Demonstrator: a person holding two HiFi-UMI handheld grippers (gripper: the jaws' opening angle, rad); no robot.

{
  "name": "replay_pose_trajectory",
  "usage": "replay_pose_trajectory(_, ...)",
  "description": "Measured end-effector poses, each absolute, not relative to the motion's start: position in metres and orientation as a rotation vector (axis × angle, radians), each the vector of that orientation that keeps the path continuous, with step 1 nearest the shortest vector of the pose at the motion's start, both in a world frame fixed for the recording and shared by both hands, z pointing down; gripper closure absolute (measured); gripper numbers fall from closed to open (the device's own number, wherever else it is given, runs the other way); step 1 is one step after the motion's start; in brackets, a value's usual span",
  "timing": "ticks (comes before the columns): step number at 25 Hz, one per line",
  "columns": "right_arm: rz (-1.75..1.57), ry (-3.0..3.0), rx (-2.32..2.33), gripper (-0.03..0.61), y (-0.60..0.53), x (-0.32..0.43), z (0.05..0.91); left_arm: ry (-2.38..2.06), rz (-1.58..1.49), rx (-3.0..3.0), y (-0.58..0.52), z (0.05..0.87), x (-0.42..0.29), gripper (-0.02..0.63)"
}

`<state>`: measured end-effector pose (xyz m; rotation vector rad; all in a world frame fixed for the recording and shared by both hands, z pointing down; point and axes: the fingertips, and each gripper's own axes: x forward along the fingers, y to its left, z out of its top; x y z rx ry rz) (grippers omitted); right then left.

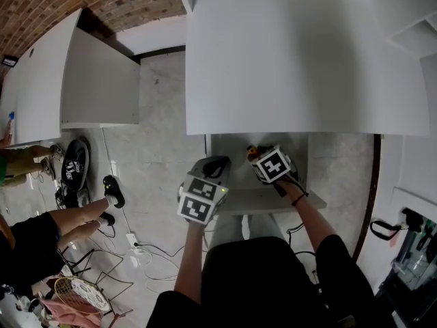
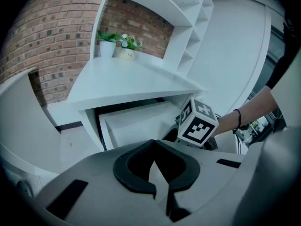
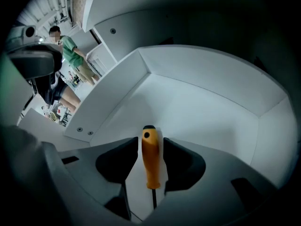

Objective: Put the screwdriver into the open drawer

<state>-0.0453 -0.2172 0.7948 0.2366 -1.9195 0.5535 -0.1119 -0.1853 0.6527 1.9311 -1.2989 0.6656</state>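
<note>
Screwdriver (image 3: 150,161) and drawer (image 1: 270,200) settle this step, so read the scene from the big things down. The white desk top (image 1: 300,60) fills the upper half of the head view, and the open drawer juts from under its near edge toward 6 o'clock. Your left gripper (image 2: 153,142) hangs at the drawer's front-left corner, jaws pressed together on nothing. Your right gripper (image 3: 150,139), at about 2 o'clock from the left one, points steeply into the drawer with its jaws spread. The orange handle stands between the pads with a sliver of gap on each side, butt toward 12 o'clock, thin shaft running back toward 6 o'clock. The tool is inside the drawer's walls, above its floor, though you cannot tell whether it rests there. The likely trouble is this: if you lift out crookedly, a pad may snag the shaft and drag the tool back out, or the round handle may roll away.
</note>
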Motion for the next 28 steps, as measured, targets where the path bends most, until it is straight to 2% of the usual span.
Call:
replay_pose_trajectory(8,0.645,-2.019,0.281,0.437,-0.226,-0.049,0.758,-1.417,0.63,1.956,-0.19,0.623,-0.122,0.604)
replay_pose_trajectory(11,0.63,-2.07,0.272,0.491,-0.225,-0.047,0.738,-1.471,0.612,1.975,-0.19,0.604,-0.127,0.604)
replay_pose_trajectory(16,0.574,-2.153,0.281,0.543,-0.224,-0.045,0.698,-1.543,0.552,1.991,-0.186,0.573,-0.131,0.604)
replay_pose_trajectory(28,0.594,-2.474,0.346,0.561,-0.225,-0.052,0.571,-1.642,0.398,2.052,-0.174,0.512,-0.129,0.604)
